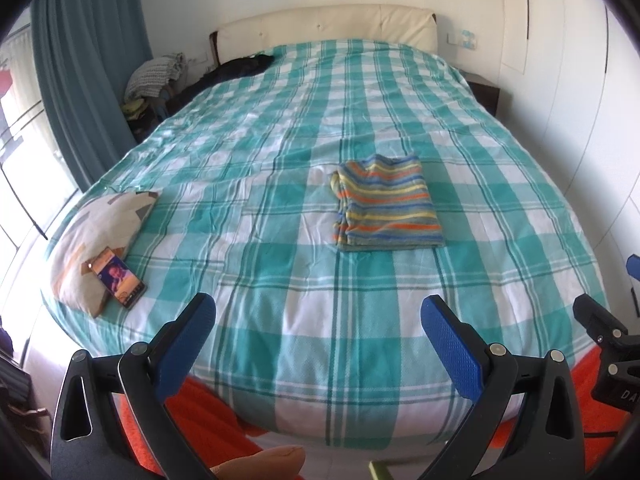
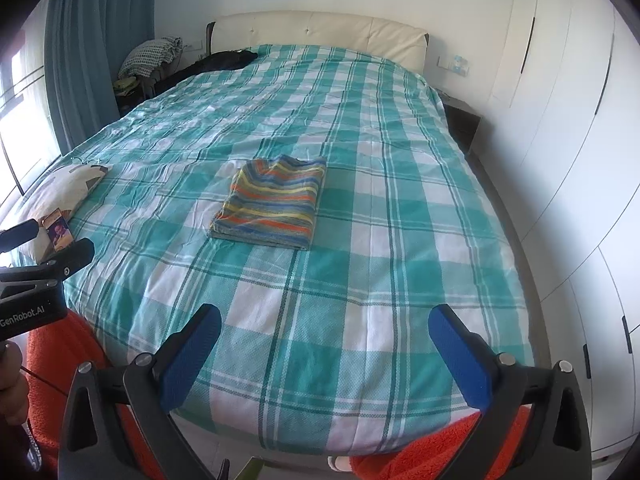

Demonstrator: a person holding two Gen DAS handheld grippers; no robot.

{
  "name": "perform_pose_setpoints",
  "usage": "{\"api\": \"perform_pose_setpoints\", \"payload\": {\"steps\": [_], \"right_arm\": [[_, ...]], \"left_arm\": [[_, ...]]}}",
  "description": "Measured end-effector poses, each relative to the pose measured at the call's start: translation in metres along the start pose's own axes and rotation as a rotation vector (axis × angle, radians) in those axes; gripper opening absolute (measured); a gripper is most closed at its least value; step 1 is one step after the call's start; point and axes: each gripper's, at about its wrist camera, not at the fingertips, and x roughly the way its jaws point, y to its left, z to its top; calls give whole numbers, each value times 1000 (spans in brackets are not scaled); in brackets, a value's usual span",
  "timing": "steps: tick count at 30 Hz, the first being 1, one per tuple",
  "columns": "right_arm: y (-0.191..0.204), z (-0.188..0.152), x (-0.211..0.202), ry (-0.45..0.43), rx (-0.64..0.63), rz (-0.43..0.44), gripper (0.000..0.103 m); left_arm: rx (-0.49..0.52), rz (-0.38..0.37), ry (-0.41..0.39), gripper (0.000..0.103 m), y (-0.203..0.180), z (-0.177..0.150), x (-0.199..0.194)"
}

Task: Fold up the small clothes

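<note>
A wide bed under a teal-and-white checked cotton cover is seen, with a small striped knit garment laid mid-bed as a neat folded rectangle, so the folding is judged essentially done. Both the left claw and right claw are held spread wide and empty near the foot edge, well apart from it.

You face the bed: folded cloth mid-bed, pillow far left, phone leaning on it.

A folded striped garment is seen at frame centre on the teal checked bedspread. The right gripper is held wide apart at the bottom; the left gripper is glimpsed at the left edge.
</note>
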Motion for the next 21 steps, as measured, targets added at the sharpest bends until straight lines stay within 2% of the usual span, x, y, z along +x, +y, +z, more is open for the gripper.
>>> {"api": "perform_pose_setpoints", "payload": {"steps": [5, 15, 21], "right_arm": [[4, 1, -2, -8, -1, 14, 102], [1, 10, 0, -16, 15, 2, 102], [-3, 16, 0, -24, 21, -2, 102]], "left_arm": [[1, -8, 18, 103, -2, -2, 3], [42, -3, -20, 103, -14, 8, -1], [25, -43, -28, 102, -12, 17, -3]]}}
